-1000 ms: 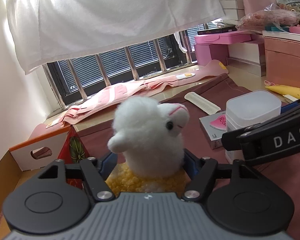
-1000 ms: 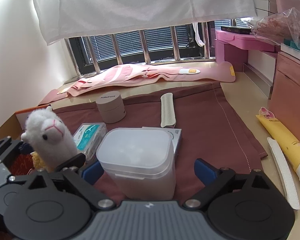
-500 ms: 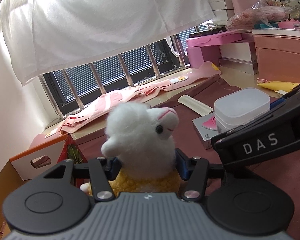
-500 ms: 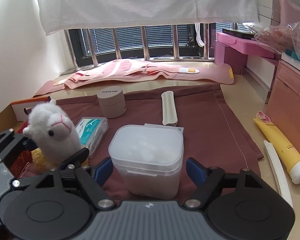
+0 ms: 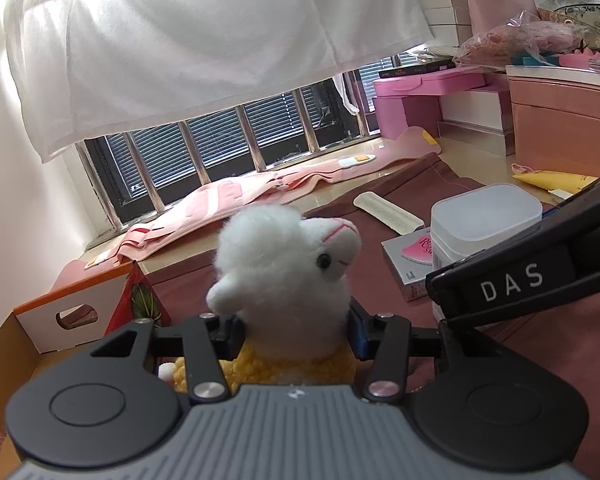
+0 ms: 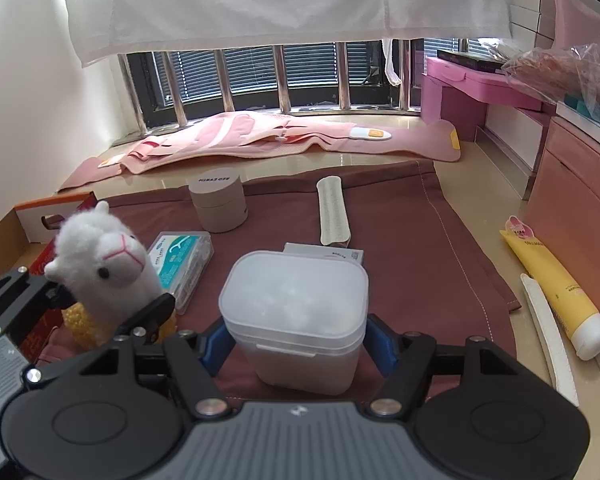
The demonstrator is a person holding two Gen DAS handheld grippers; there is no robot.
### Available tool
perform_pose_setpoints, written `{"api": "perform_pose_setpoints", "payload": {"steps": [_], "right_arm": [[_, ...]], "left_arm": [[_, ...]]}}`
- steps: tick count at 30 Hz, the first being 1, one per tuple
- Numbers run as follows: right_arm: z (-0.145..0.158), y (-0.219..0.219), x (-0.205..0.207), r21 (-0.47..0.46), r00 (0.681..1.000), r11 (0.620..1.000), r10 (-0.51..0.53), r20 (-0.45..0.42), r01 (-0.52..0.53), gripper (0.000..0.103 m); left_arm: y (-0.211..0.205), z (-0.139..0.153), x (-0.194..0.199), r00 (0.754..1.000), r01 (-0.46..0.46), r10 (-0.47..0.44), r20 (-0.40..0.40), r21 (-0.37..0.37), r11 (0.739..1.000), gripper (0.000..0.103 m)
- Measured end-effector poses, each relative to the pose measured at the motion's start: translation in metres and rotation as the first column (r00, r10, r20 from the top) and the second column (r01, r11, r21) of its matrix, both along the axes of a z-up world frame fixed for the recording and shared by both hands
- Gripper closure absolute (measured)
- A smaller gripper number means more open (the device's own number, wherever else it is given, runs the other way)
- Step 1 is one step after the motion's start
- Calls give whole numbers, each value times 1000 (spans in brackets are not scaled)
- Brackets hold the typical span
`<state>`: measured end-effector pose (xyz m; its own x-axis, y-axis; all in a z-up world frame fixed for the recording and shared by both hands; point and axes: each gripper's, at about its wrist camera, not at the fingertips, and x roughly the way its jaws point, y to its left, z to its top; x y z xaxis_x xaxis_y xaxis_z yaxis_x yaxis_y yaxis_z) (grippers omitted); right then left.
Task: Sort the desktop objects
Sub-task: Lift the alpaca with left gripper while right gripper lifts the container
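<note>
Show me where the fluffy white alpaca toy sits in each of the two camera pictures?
Left wrist view: the fluffy white alpaca toy fills the centre, between the left tongs.
Right wrist view: it stands at the left edge.
Shared landmark: the translucent white plastic tub, centre in the right view.

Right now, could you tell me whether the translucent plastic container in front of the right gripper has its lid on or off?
Lid on. The translucent plastic container stands upright on the maroon cloth, its lid seated flush, front latch tab down, white contents showing through.
</note>
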<state>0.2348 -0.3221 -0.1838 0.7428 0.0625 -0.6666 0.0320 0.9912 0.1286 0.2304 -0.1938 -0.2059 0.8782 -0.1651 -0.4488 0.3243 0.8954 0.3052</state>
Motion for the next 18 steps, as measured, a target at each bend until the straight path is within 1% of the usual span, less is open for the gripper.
{"api": "perform_pose_setpoints", "payload": {"steps": [5,11,18], "right_arm": [[2,-2,-1,4,1000,1000,7,1,-7,36],[7,-6,-2,4,1000,1000,17,9,-17,36],[24,-10,-1,2,999,999,35,25,-35,36]], "left_arm": [[0,2,-1,1000,-12,12,22,1,1000,58],[0,9,-2,999,-2,2,41,-4,1000,58],[4,30,-1,1000,-15,16,19,-50,999,58]]}}
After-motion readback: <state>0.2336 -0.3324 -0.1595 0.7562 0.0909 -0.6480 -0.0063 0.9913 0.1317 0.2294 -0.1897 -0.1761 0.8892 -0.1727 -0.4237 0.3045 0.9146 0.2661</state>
